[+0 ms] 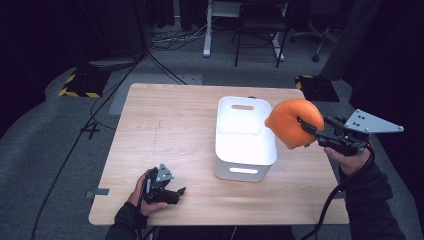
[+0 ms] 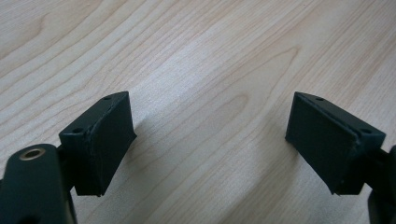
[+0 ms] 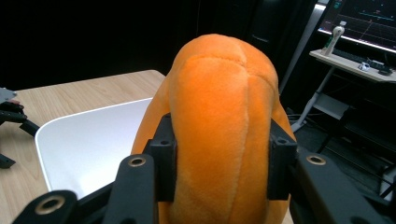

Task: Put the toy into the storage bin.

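orange plush toy (image 1: 292, 121) clamped in raised right hand-held gripper (image 1: 306, 128) beside white bin (image 1: 245, 150)

My jaws are black. I see an orange plush toy (image 1: 292, 121), a white bin (image 1: 245, 139), and a pale wood-grain table (image 1: 165, 125).

The high view looks forward and down on the whole desk (image 1: 165, 125) from the person's side. The left gripper view sits close above bare desk wood, facing down. The right gripper view looks level across the white bin (image 3: 88, 140), shared with the high view (image 1: 245, 135).
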